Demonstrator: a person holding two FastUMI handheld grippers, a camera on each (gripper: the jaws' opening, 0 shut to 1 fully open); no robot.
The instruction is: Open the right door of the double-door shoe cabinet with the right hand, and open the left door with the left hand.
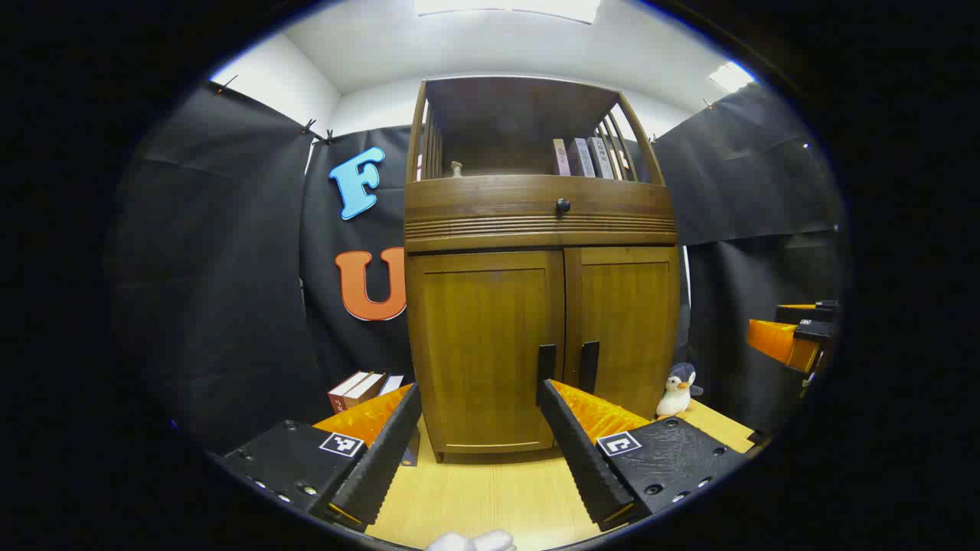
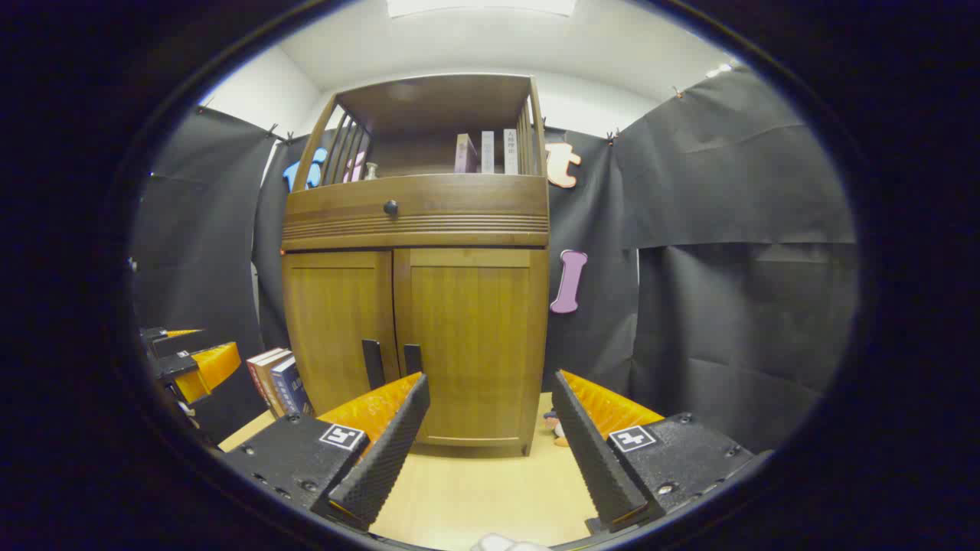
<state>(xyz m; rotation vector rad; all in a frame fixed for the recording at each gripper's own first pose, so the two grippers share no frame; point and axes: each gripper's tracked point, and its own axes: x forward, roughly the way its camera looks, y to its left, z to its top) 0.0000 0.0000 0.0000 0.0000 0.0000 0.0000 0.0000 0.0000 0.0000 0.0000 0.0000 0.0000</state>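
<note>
The wooden shoe cabinet (image 1: pixel 536 229) stands upright on the tabletop with both doors shut. In the left gripper view, the left door (image 1: pixel 482 344) and right door (image 1: pixel 632 329) meet at two dark vertical handles (image 1: pixel 545 363) low on the middle seam. My left gripper (image 1: pixel 478 390) is open in front of the left door, short of it, with nothing between its fingers. In the right gripper view, the right gripper (image 2: pixel 490 380) is open before the right door (image 2: pixel 471 344), its handle (image 2: pixel 413 358) just left of the left finger. Each gripper also appears at the other view's edge (image 1: pixel 796 337) (image 2: pixel 184 360).
A drawer with a round black knob (image 1: pixel 563 205) sits above the doors, below an open shelf holding books (image 1: pixel 582 157). Books (image 1: pixel 360 389) stand left of the cabinet, a penguin plush (image 1: pixel 677 389) right of it. The light wooden table (image 1: pixel 490 490) runs to the cabinet's foot.
</note>
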